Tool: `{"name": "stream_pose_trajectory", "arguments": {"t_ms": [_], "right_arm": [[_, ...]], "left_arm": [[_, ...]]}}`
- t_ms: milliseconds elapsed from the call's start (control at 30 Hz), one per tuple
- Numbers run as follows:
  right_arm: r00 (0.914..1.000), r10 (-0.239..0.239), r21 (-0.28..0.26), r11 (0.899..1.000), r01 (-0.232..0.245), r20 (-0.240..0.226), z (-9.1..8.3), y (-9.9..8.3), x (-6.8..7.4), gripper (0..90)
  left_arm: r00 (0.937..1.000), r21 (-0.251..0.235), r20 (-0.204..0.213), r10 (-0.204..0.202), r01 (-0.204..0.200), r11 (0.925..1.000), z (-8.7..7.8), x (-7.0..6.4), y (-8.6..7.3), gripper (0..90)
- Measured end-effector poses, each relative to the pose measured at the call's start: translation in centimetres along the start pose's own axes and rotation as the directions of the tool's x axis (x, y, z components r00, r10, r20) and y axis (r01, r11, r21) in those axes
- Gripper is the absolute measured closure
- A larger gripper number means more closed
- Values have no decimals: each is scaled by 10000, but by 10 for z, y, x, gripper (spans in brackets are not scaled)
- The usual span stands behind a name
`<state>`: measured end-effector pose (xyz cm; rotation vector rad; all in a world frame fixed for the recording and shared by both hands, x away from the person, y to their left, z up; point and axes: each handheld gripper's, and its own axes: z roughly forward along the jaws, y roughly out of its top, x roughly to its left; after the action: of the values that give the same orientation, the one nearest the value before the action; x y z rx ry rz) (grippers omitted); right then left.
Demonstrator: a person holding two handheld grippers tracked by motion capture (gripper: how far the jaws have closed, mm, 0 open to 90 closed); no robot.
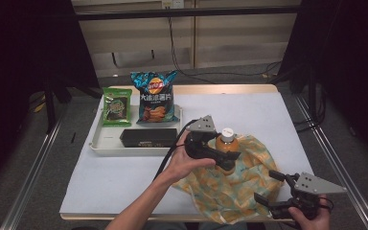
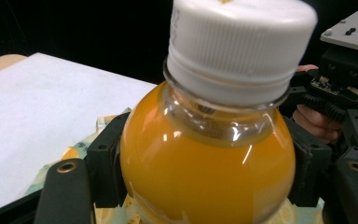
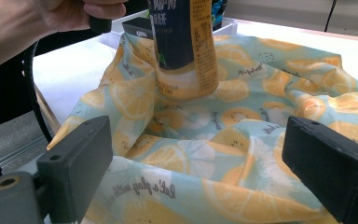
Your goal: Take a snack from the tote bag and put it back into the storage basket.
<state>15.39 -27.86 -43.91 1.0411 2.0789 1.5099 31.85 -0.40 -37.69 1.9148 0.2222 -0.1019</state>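
While the left tongs (image 1: pixel 219 155) clamp the full, heavy, slick juice bottle (image 1: pixel 226 146) at its shoulder over the limp bag (image 1: pixel 230 184) on the counter (image 1: pixel 124 167), a lower grip looks safer; right tongs (image 1: pixel 274 189) gape open.

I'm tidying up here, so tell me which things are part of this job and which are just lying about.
In use:
- orange juice bottle with white cap, in the left tongs
- lemon-print cloth bag
- right tongs, open

Lying about:
- white tray
- blue crisp bag
- green snack bag
- black box
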Motion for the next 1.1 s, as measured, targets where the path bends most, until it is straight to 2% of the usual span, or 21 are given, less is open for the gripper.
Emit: {"name": "stream_pose_trajectory", "arguments": {"t_ms": [200, 367, 467, 567, 700, 800, 1100], "right_arm": [[10000, -7, -20, 10000, 7, -83, 1, 0, 0, 70], [10000, -7, -78, 10000, 6, -92, 0, 1, 1, 56], [10000, -25, -87, 10000, 24, -67, 0, 1, 2, 50], [10000, -7, -131, 9999, 6, -74, 0, 1, 2, 47], [9999, -2, -121, 9999, 0, -126, -1, 1, 2, 42], [10000, 0, -117, 9999, -1, -99, -1, 1, 2, 38], [10000, -19, -303, 9995, 19, 4, -2, 2, 1, 25]], "left_arm": [[9999, -179, 95, 36, -34, 9998, -7, 0, 10, 303], [9997, -184, 83, 245, -243, 9995, -14, -1, 21, 303], [9992, -332, 290, 273, -263, 9991, -21, -1, 29, 304], [9991, -256, 184, 381, -376, 9990, -26, -1, 34, 303], [9987, -206, 190, 481, -477, 9986, -33, 1, 35, 303], [9991, -305, 184, 393, -387, 9988, -39, 3, 35, 303], [9989, -179, -206, 423, -427, 9989, -66, 9, 29, 303]]}}
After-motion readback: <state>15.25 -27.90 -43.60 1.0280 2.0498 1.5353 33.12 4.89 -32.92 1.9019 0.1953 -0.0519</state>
